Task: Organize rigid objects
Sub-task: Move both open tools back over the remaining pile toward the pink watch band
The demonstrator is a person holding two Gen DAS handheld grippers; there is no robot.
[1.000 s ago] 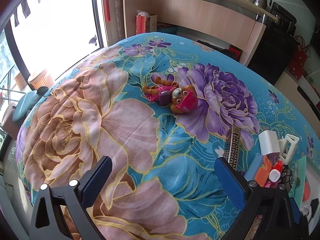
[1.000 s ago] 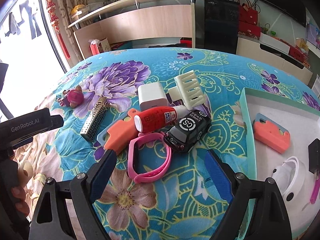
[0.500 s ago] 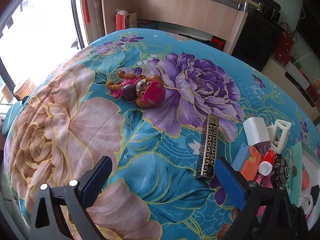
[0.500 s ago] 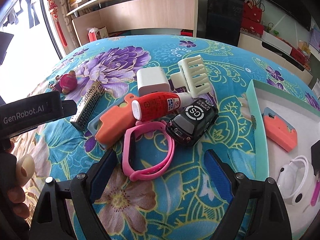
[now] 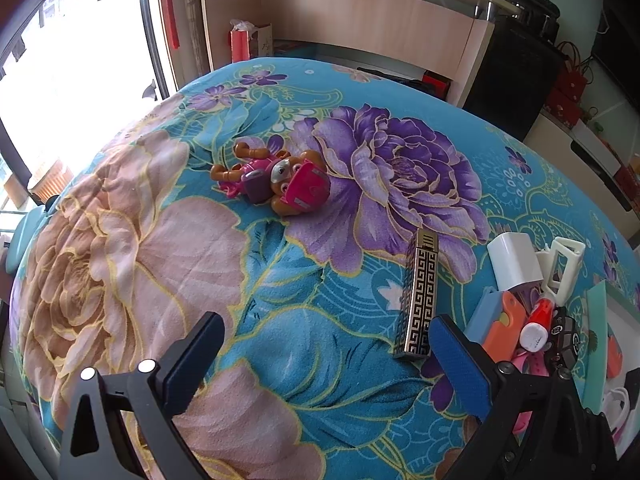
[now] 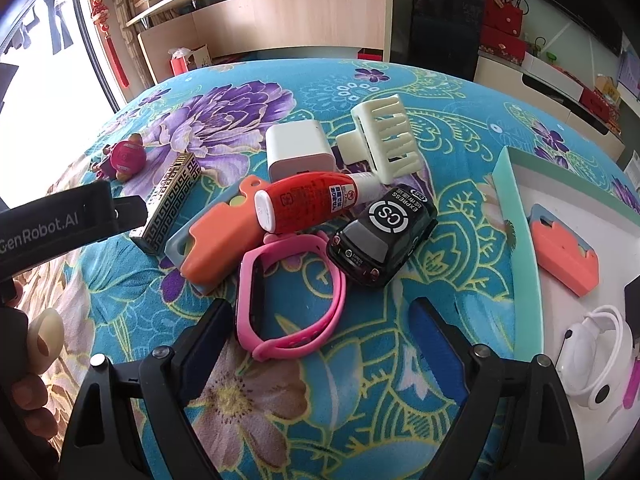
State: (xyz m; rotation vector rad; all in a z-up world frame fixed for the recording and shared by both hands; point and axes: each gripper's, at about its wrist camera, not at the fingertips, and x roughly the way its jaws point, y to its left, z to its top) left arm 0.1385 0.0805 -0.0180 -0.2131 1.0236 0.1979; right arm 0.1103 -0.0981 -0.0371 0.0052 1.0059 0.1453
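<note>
Floral blanket [image 6: 460,92] — holds a loose cluster: pink wristband [image 6: 288,300], black toy car [image 6: 380,236], red bottle [image 6: 308,204] lying across an orange-and-blue case [image 6: 216,244], white charger block [image 6: 298,152], cream hair claw [image 6: 384,138], gold-patterned bar [image 6: 170,202]. Toy pup [image 5: 276,180] lies apart by the purple flower. Green-rimmed tray [image 6: 514,216] at the right — second orange case [image 6: 564,252] inside. Right gripper [image 6: 320,332]: jaws wide, empty, just before the wristband. Left gripper [image 5: 324,356]: jaws wide, empty, bar near its right finger.

Open right gripper [image 6: 320,332] above pink wristband [image 6: 288,300]; beside it toy car [image 6: 382,240], red bottle [image 6: 308,204], white comb [image 6: 384,140] on floral blanket [image 6: 460,92].
</note>
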